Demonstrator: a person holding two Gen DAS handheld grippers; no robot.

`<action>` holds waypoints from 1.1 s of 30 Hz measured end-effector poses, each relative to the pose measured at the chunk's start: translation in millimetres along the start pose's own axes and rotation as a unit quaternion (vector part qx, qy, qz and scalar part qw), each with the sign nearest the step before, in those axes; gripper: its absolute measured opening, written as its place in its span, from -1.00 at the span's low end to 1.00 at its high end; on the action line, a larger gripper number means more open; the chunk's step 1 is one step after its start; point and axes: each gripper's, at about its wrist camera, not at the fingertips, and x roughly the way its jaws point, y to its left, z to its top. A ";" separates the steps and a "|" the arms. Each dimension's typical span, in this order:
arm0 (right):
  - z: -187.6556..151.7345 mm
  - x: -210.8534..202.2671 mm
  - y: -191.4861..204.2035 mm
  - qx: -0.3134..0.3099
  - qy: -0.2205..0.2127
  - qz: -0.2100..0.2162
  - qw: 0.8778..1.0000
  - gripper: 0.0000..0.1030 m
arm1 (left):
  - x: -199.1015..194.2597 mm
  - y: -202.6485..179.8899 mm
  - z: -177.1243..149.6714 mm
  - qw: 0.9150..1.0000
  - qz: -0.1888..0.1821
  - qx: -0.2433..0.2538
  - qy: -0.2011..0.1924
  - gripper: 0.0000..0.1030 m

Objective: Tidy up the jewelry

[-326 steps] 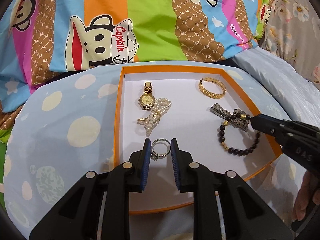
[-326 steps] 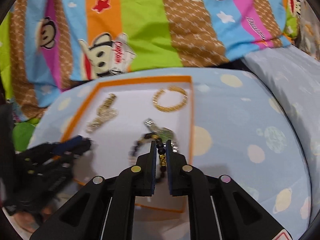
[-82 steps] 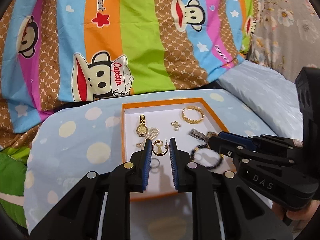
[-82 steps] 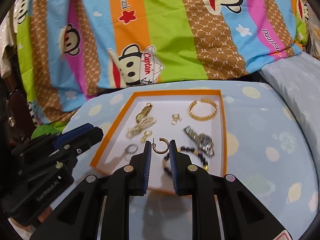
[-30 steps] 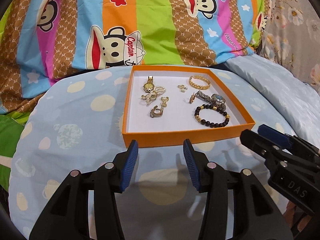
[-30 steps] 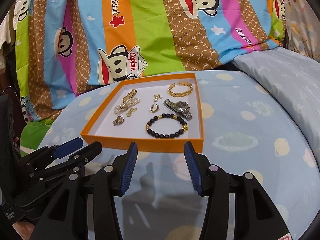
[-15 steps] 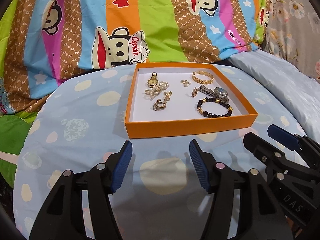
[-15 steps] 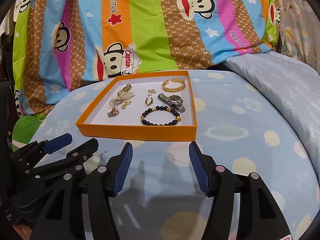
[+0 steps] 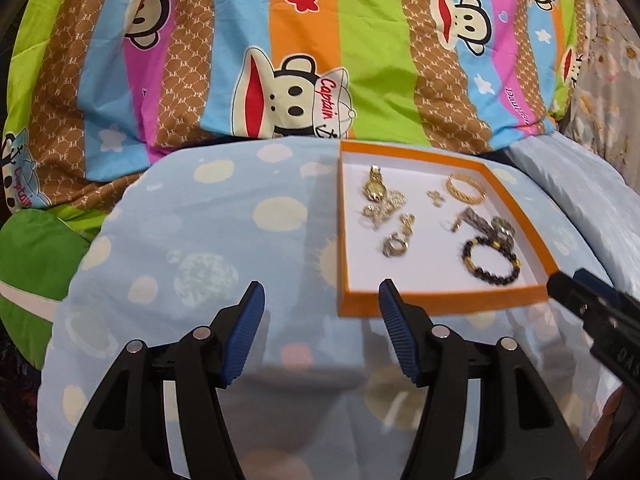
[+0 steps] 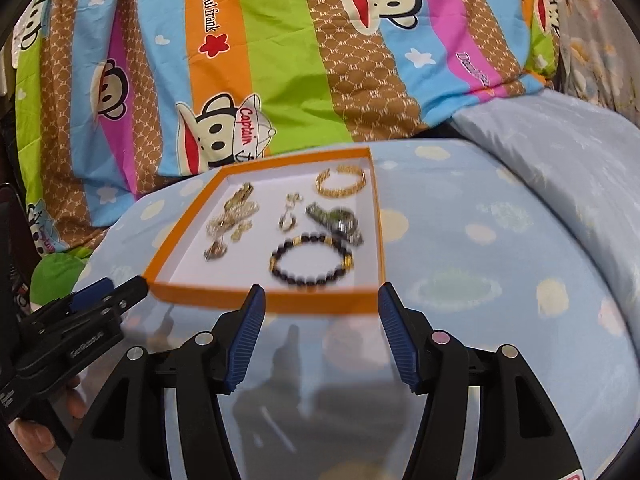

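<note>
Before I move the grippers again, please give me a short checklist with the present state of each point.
1. Left gripper open and holding nothing: ok.
2. Right gripper open and holding nothing: ok.
3. Both grippers outside the orange box, on its near side: ok.
4. Black bead bracelet, gold bangle and silver watch lie inside the box: ok.
5. Gold watch lies apart from the pearl piece beside it: cannot tell, blurred.
6. No jewelry left on the blue spotted cover: ok in the visible part.
</note>
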 end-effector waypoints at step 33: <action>34.0 71.6 68.8 -0.067 0.064 0.063 0.994 -0.96 | 34.0 3.5 18.9 1.000 0.000 0.000 0.000 0.20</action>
